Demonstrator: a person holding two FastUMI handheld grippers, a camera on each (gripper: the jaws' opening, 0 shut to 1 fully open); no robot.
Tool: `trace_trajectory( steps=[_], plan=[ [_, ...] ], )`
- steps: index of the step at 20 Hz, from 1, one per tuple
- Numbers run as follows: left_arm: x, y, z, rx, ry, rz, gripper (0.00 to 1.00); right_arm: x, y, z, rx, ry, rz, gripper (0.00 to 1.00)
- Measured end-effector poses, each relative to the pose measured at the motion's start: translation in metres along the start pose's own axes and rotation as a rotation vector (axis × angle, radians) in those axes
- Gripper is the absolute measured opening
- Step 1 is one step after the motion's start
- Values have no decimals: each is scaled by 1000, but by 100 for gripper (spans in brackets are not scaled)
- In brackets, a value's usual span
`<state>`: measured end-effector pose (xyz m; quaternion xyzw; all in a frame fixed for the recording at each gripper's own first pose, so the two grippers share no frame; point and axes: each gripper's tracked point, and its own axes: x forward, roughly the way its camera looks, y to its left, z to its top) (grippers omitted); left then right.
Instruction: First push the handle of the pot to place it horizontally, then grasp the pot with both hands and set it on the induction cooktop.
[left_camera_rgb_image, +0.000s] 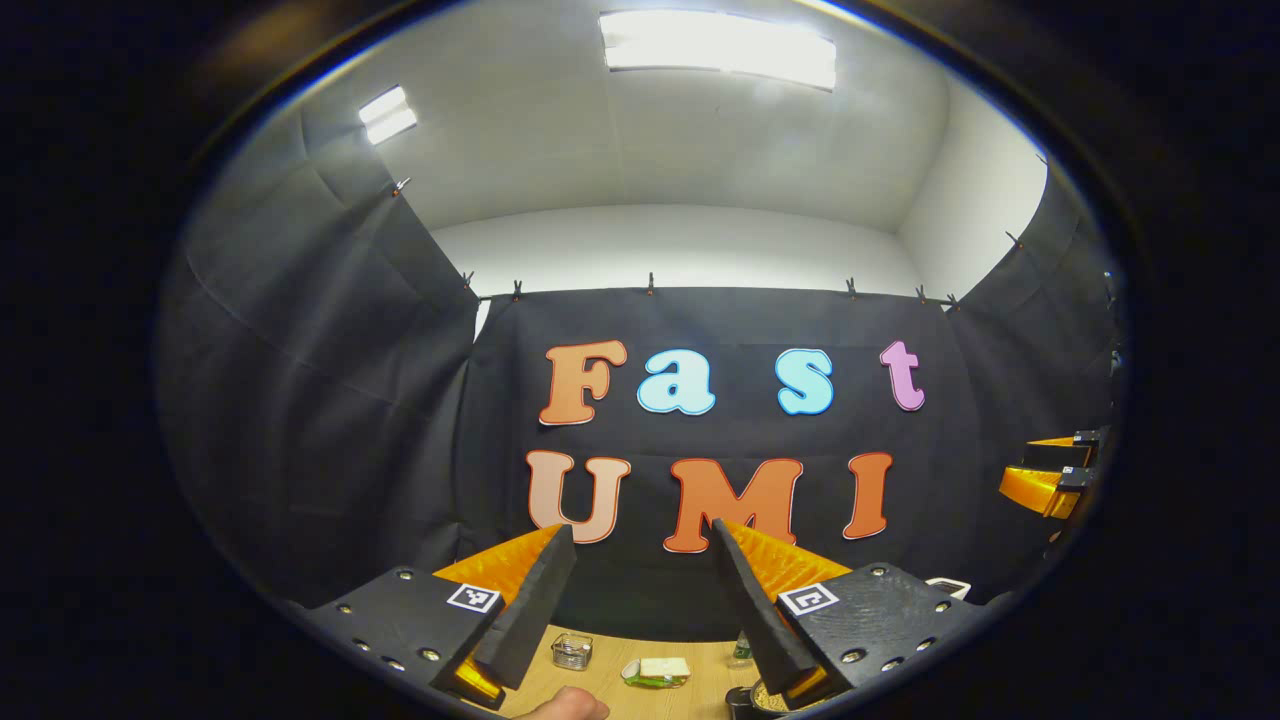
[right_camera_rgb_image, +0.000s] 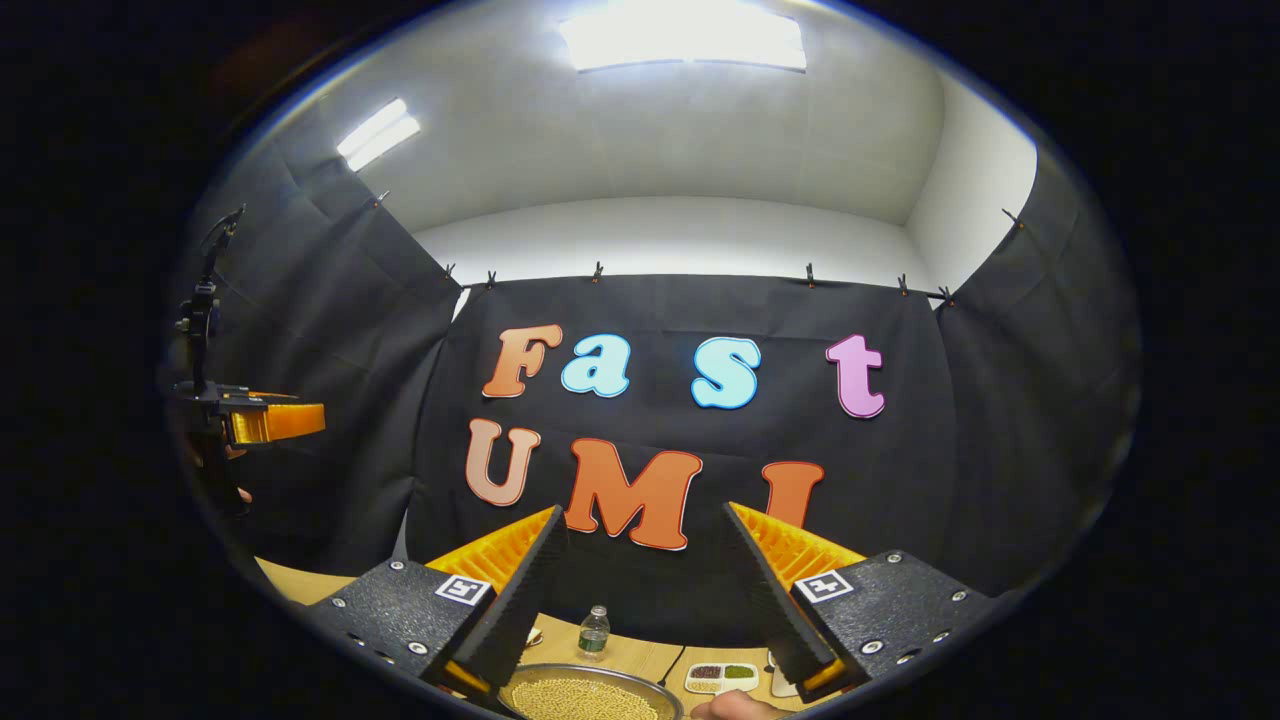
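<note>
Black cloth is hanging around the booth under a white ceiling with bright light panels, and a wooden table (left_camera_rgb_image: 610, 690) is showing low at the bottom edge of the left gripper view. Across that view, the left gripper (left_camera_rgb_image: 643, 545) is pointing toward the back wall, raised above the table, with its two fingers standing well apart and nothing lying between them. Between the fingers, farther off on the table, a small clear glass container (left_camera_rgb_image: 571, 651) is sitting, and just to its right a small tray with something white and green on it (left_camera_rgb_image: 657, 670) is lying. Part of a hand (left_camera_rgb_image: 565, 705) is peeking in at the bottom edge. Down by the right finger, a dark round rim, possibly the pot (left_camera_rgb_image: 748, 702), is barely showing, too cut off to tell for certain. Far to the right, the other gripper (left_camera_rgb_image: 1052, 478) is hanging in the air. Moving to the right gripper view, the right gripper (right_camera_rgb_image: 645, 532) is likewise being held above the table (right_camera_rgb_image: 640, 655), jaws spread wide and gripping nothing. Right below, between its fingers, a round metal pan filled with small yellowish grains (right_camera_rgb_image: 588, 695) is sitting at the bottom edge. Behind it a small clear bottle (right_camera_rgb_image: 594, 632) is standing upright, and to the right a white divided dish with dark, green and pale fillings (right_camera_rgb_image: 721, 676) is resting.
</note>
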<state>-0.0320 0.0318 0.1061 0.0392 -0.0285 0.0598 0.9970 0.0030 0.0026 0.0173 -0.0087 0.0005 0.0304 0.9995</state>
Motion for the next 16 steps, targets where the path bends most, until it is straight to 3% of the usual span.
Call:
trace_trajectory(
  steps=[16],
  plan=[
    [-2, -29, -8, 10, 22, -48, 86, -8, -7, 3, 23, -24, 12, 95]
  ],
)
